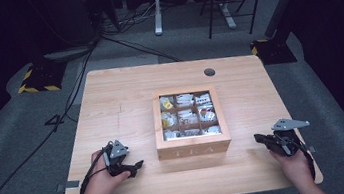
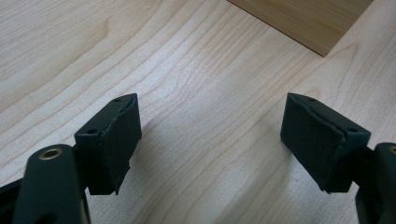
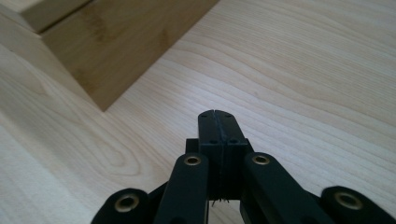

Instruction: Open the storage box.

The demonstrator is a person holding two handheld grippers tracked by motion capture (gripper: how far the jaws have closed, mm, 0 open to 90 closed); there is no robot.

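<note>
A wooden tea box [image 1: 194, 147] with a clear lid stands mid-table, its compartments full of tea bags [image 1: 186, 116]. To its left, low over the table, a hand holds my left gripper [image 1: 138, 166], pointing toward the box. In the left gripper view that gripper [image 2: 210, 135] is open with only bare wood between its pads, and a corner of the box [image 2: 303, 21] lies ahead. My right gripper [image 1: 258, 138] sits to the right of the box, pointing at it. In the right gripper view it [image 3: 217, 114] is shut on nothing, the box [image 3: 112, 51] ahead at upper left.
The light wooden table [image 1: 120, 104] has a round cable hole [image 1: 209, 72] near its far edge. Beyond it on the grey floor are cables, a stand base with yellow-black tape [image 1: 36, 79] and furniture legs [image 1: 156, 8].
</note>
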